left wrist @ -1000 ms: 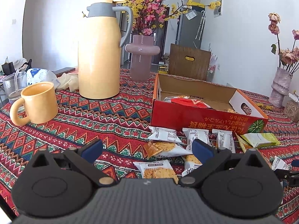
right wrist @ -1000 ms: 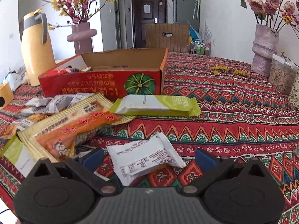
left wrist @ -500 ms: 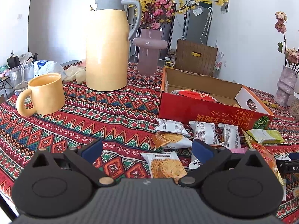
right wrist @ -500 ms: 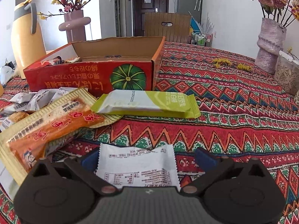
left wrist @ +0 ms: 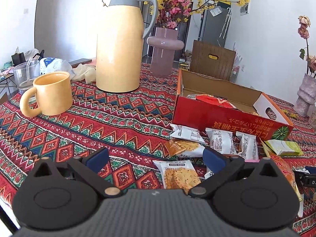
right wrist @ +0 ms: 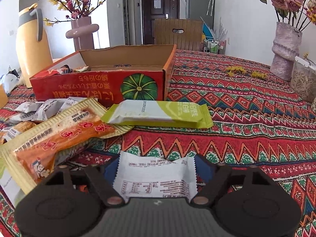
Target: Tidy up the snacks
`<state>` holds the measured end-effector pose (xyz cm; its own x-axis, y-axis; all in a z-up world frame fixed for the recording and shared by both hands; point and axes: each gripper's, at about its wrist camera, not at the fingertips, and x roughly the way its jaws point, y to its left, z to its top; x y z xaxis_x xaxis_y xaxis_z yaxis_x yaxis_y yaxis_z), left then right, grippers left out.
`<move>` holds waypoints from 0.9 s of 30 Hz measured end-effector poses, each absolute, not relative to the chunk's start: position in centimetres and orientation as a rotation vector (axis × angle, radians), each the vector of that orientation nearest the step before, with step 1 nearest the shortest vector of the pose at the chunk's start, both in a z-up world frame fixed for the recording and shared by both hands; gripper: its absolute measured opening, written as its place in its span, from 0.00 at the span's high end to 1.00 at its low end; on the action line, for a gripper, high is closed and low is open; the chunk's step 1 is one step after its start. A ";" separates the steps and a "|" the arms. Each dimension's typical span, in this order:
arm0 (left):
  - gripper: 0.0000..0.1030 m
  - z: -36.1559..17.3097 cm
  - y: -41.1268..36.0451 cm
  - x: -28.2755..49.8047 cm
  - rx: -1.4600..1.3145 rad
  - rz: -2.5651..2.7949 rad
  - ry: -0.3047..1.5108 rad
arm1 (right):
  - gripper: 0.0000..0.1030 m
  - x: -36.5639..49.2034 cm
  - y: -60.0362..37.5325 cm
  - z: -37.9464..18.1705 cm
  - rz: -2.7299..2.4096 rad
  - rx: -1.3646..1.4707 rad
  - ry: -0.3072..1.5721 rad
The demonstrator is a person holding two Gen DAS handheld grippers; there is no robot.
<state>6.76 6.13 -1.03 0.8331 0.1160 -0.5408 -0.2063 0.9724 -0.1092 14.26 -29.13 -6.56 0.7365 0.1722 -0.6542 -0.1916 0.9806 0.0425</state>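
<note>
The right gripper (right wrist: 155,167) has its fingers (right wrist: 202,170) closed against both sides of a white rectangular foil snack packet (right wrist: 156,178), held just above the patterned red cloth-covered counter (right wrist: 237,122). The left gripper (left wrist: 156,159) hovers with fingers spread wide over a clear-fronted cracker packet (left wrist: 180,174). Beyond lies the open red cardboard box with a green pumpkin print (right wrist: 98,85), already holding snacks.

Left wrist cam: low over the tablecloth (left wrist: 110,118), looks far across the table, thermos (left wrist: 120,45) and mug (left wrist: 53,92) left, red box (left wrist: 223,120) right. Right wrist cam: lower, nearer, faces the box (right wrist: 98,87) front-on, packets close in foreground. Shared: box, thermos (right wrist: 32,43), pink vase (left wrist: 165,53), green packet (right wrist: 160,113).
</note>
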 end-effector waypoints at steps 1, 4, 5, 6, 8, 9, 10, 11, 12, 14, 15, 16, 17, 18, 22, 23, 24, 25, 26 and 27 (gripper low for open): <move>0.00 -1.0 6.2 6.8 -0.166 0.174 0.562 | 0.30 14.1 -29.2 -6.5 0.206 -0.016 0.712; 0.00 -1.0 6.2 6.9 -0.163 0.178 0.566 | 0.39 13.7 -29.3 -6.5 0.206 0.016 0.685; 0.00 -1.0 6.2 6.9 -0.161 0.180 0.568 | 0.42 13.6 -29.3 -6.4 0.202 0.026 0.678; 0.00 -1.1 6.2 7.0 -0.159 0.181 0.569 | 0.43 13.5 -29.4 -6.4 0.197 0.037 0.666; 0.00 -1.1 6.1 7.0 -0.158 0.182 0.573 | 0.50 13.2 -29.7 -6.2 0.186 0.063 0.642; 0.00 -1.1 6.1 7.1 -0.157 0.183 0.575 | 0.50 13.1 -29.8 -6.2 0.182 0.077 0.632; 0.00 -1.1 6.1 7.1 -0.156 0.184 0.577 | 0.51 13.0 -30.0 -6.1 0.177 0.088 0.623; 0.00 -1.1 6.0 7.2 -0.154 0.183 0.579 | 0.53 12.9 -30.1 -6.1 0.169 0.096 0.611; 0.00 -1.1 5.9 7.2 -0.152 0.183 0.581 | 0.53 12.8 -30.2 -6.1 0.161 0.102 0.600; 0.00 -1.1 5.8 7.3 -0.149 0.181 0.585 | 0.54 12.4 -30.4 -6.0 0.152 0.117 0.574; 0.00 -1.0 5.7 7.3 -0.147 0.181 0.588 | 0.54 12.3 -30.5 -6.0 0.146 0.123 0.562; 0.00 -1.1 5.6 7.3 -0.146 0.180 0.594 | 0.54 12.2 -30.6 -5.9 0.139 0.128 0.549; 0.00 -1.1 5.6 7.4 -0.148 0.175 0.603 | 0.54 12.1 -30.7 -5.9 0.134 0.133 0.539; 0.00 -1.2 5.6 7.4 -0.156 0.167 0.616 | 0.54 12.0 -30.8 -5.9 0.129 0.138 0.531; 0.00 -1.7 5.4 7.6 -0.172 0.144 0.660 | 0.54 11.8 -31.3 -5.9 0.115 0.160 0.515; 0.00 -1.8 5.3 7.7 -0.170 0.141 0.669 | 0.54 11.7 -31.3 -5.9 0.115 0.163 0.513; 0.00 -1.9 5.1 7.8 -0.166 0.137 0.678 | 0.54 11.7 -31.3 -5.9 0.116 0.163 0.511; 0.00 -2.1 4.9 8.0 -0.160 0.136 0.687 | 0.54 11.7 -31.3 -5.9 0.116 0.162 0.510; 0.00 -2.2 4.7 8.1 -0.152 0.139 0.697 | 0.54 11.7 -31.2 -5.9 0.117 0.161 0.509; 0.00 -2.4 4.6 8.3 -0.145 0.145 0.709 | 0.54 11.7 -31.2 -5.9 0.119 0.161 0.508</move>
<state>8.33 4.60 -2.38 0.7501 0.0830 -0.6561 -0.1810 0.9800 -0.0829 11.66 -31.24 -5.94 0.8675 0.1528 -0.4735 -0.0731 0.9805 0.1825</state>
